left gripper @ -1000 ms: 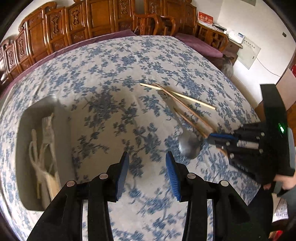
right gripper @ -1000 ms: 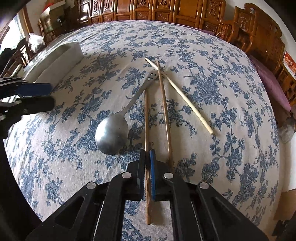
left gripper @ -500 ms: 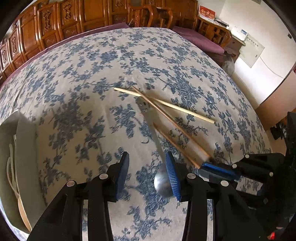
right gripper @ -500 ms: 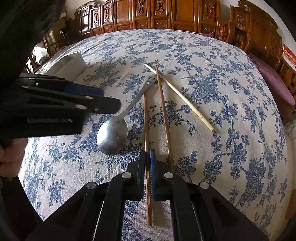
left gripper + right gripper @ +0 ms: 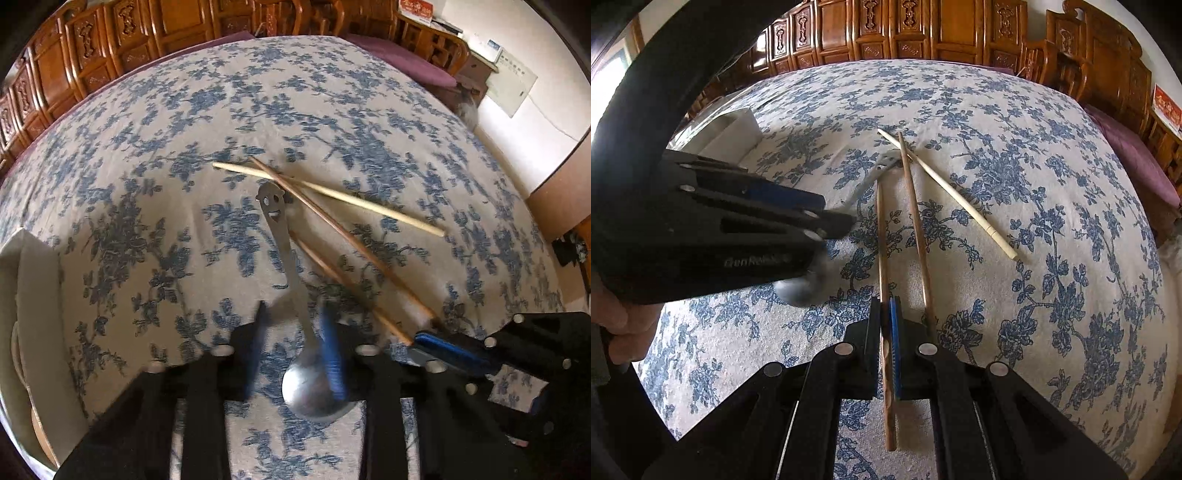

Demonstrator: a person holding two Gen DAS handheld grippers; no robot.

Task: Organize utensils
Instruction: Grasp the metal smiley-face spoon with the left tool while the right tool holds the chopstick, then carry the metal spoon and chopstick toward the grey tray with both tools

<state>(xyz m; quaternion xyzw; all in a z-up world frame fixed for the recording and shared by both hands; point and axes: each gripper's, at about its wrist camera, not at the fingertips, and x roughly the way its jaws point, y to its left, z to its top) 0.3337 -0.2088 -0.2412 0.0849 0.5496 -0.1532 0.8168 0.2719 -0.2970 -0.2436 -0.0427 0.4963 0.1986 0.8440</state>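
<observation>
Steel spoon (image 5: 295, 291) between left gripper (image 5: 295, 350) fingers, just closing, steeply down; right gripper (image 5: 885, 332) clenched on brown chopstick (image 5: 882, 258).

From my left wrist view the spoon (image 5: 295, 295) lay on the tablecloth (image 5: 147, 184), handle pointing away, two chopsticks (image 5: 354, 258) just right of it; a third chopstick (image 5: 332, 195) crossed under the longer one's far end; the tray (image 5: 37, 295) sat at the left edge
</observation>
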